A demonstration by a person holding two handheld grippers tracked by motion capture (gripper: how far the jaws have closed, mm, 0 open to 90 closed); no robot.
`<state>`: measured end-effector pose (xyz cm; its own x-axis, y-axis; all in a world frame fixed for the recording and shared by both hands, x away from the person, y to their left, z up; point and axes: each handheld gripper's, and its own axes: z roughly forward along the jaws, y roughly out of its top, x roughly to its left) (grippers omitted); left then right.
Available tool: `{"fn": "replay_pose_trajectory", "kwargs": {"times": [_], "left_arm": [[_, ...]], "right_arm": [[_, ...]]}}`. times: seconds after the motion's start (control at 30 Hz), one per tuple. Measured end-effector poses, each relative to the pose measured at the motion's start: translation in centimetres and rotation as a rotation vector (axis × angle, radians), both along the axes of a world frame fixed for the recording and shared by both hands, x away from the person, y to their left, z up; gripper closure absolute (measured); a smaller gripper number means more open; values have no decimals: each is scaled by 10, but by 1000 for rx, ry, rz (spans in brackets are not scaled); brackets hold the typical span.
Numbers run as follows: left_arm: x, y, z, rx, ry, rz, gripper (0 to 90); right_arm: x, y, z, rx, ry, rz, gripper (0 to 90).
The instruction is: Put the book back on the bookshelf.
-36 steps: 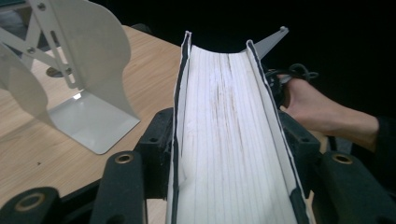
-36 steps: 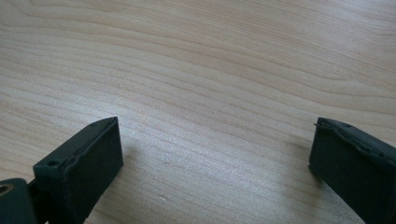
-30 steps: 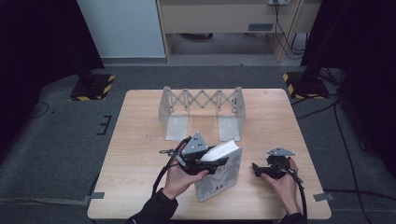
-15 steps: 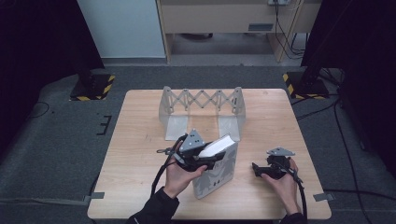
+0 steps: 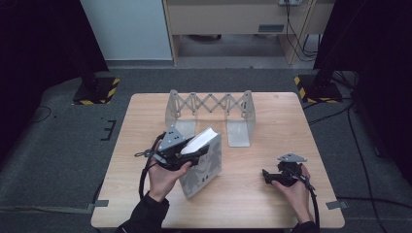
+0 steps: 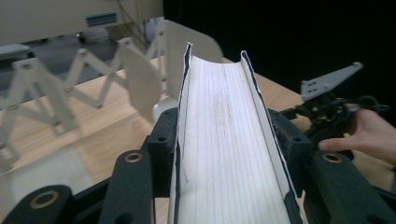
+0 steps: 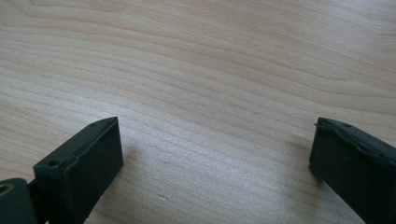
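One book (image 5: 201,162) is seen, clamped across its white page block by the closed jaws of the left gripper (image 5: 187,150); it is held tilted near the middle of the wooden table (image 5: 252,199), its lower corner at or just above the tabletop. One grey expanding rack (image 5: 210,110), with a zigzag lattice and flat end plates, is stood behind it, further off. The right gripper (image 5: 272,177) is kept at the near right, its jaws spread wide over bare, pale wood grain, with open room around it.

Grey patterned book (image 5: 204,162), pale wood table (image 5: 252,194)
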<state>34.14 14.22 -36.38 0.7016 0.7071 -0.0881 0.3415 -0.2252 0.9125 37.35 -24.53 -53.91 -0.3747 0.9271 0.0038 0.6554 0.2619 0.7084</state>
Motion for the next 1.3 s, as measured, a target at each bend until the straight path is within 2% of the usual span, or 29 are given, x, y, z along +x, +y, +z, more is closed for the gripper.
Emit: {"fn": "replay_pose_trajectory", "kwargs": {"times": [0.03, 0.07, 0.1, 0.13, 0.23, 0.27, 0.47, 0.63, 0.93, 1.1, 1.2, 1.3], "left_arm": [[0, 0, 0, 0, 0, 0, 514], [2, 9, 0, 2, 5, 34, 513], [2, 9, 0, 2, 5, 34, 513], [5, 17, 0, 4, 7, 64, 513], [9, 25, 1, 6, 8, 91, 514], [12, 32, 4, 7, 8, 118, 514], [24, 48, 11, -8, 11, 182, 513], [35, 52, 11, -13, 11, 219, 513], [64, 61, 11, -26, 17, 309, 513], [76, 58, 14, 0, 11, 353, 513], [81, 57, 15, -1, 5, 368, 513], [93, 54, 14, -5, 3, 387, 512]], "right_arm": [[0, 0, 0, 0, 0, 0, 29], [0, 0, 0, -1, 0, 1, 29], [0, 0, 0, -1, 0, 1, 29], [0, 0, 0, -1, 0, 1, 29], [0, 0, 0, 0, 0, 0, 29], [0, 0, 0, 0, -1, -2, 30], [0, 0, 0, 0, 0, 1, 29], [0, 0, 0, -1, 0, 1, 29], [0, 0, 0, 0, 0, 0, 29], [0, 0, 0, 0, 0, 1, 29], [0, 0, 0, 0, 0, 1, 29], [0, 0, 0, 0, 0, 0, 30]]}}
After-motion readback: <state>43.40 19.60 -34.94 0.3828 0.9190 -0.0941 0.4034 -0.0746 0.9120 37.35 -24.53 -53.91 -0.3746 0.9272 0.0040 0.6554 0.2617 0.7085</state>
